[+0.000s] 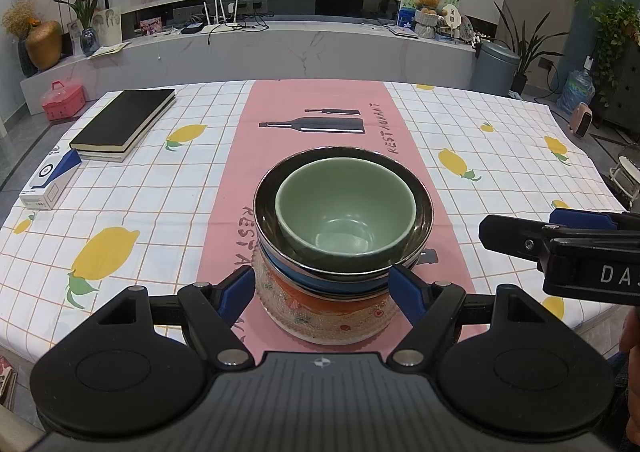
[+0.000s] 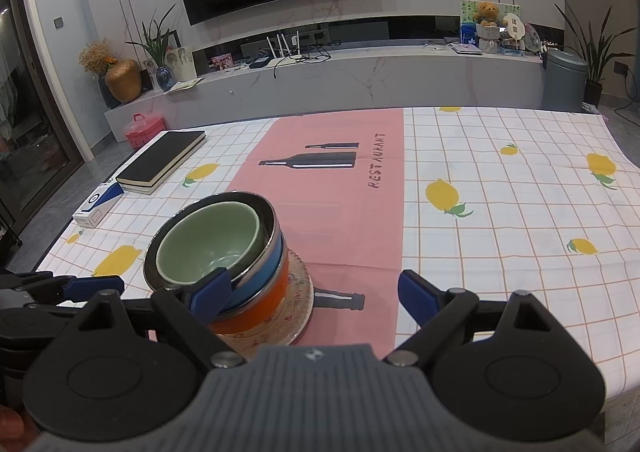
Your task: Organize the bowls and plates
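On your left, a black book [image 1: 124,124] lies on the tablecloth [image 1: 500,156]. Your left gripper [image 1: 322,286] stands wide open around the bowl stack [image 1: 340,236] on the pink runner [image 1: 320,112]; your right gripper [image 2: 316,294] is open too, empty, beside it

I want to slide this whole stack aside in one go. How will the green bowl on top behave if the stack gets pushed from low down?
The green bowl sits loose and off-centre inside the steel bowl, so it would probably slide or rattle. It looks glazed, so likely slippery and chippable. The stack stands tall on the patterned plate, so a low push may tilt it.
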{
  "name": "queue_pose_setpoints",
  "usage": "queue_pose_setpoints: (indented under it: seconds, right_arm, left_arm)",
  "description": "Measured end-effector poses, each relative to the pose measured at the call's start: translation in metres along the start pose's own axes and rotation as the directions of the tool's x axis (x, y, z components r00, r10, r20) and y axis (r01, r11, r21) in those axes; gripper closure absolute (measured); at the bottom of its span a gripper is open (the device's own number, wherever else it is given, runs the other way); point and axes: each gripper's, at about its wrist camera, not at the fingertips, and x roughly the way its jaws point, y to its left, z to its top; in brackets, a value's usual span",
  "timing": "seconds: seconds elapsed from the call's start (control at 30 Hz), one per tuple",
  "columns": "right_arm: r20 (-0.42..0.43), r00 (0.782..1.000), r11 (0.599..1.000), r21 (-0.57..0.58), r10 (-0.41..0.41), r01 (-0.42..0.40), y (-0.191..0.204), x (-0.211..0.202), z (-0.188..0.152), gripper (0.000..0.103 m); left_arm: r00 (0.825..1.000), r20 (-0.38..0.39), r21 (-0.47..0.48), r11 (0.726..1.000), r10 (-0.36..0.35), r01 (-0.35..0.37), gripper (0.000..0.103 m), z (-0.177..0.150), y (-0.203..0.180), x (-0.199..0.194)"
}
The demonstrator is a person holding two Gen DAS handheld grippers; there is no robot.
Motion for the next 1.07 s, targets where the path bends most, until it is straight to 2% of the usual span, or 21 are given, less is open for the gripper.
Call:
queue_pose_setpoints:
  seconds: [1.07]
  right_arm:
    - [0.0, 1.0, 1.0, 0.0, 0.001, -0.001, -0.0003, 0.0003, -0.0002, 0.012]
  left_arm:
    - [1.0, 0.009, 0.001, 1.0, -0.015, 0.015, 0.014, -0.0003, -0.0021, -0.0016]
